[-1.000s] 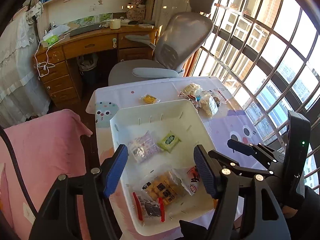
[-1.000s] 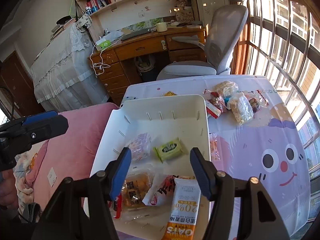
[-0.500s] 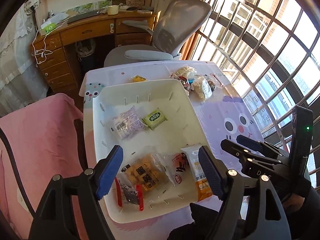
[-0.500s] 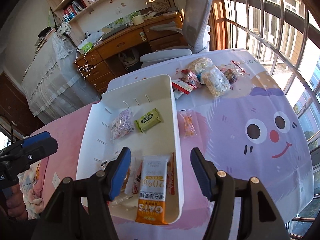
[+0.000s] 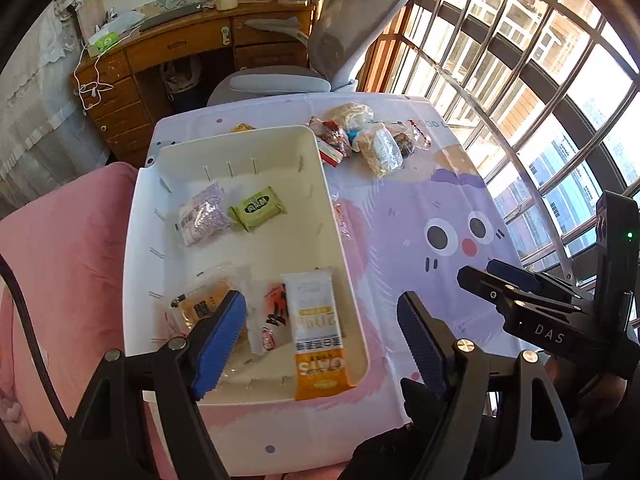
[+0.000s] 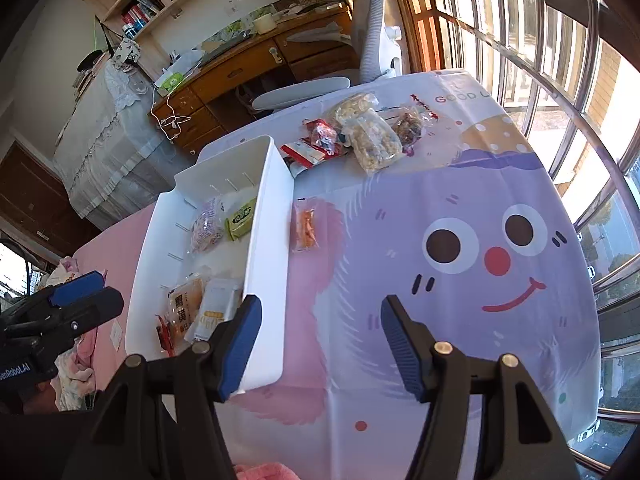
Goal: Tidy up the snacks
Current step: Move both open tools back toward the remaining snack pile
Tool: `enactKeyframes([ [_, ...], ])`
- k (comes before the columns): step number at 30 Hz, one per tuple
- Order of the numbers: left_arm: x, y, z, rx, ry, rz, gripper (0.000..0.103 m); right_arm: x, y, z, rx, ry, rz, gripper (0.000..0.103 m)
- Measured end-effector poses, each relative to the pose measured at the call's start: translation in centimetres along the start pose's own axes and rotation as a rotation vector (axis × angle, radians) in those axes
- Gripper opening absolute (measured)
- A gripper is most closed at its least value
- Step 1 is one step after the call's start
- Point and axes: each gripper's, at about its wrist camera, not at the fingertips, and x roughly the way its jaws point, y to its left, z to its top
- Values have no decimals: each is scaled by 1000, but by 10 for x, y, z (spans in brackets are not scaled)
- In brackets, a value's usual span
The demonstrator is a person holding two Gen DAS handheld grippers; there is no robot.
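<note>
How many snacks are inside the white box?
6 that I can see in the white box: a purple packet and green packet at the far end; a yellow pastry, clear packet, red-and-white packet and orange oat bar nearer. Some may overlap.

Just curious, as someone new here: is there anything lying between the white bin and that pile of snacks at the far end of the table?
Nothing: the pile starts right at the bin's far corner, in both views.

Left gripper (image 5: 320,330) pitched steeply down, jaws apart, nothing between the blue pads. Right gripper (image 6: 318,344) same pitch, jaws apart, also empty.
</note>
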Motion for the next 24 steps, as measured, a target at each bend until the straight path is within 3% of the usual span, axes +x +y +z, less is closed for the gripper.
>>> enactKeyframes([
  [13, 47, -96, -5, -108, 44, 12, 77, -6, -91, 11, -77, 106, 31, 63],
  [24, 83, -124, 18, -152, 116, 31, 77, 0, -145, 23, -8, 112, 43, 63],
])
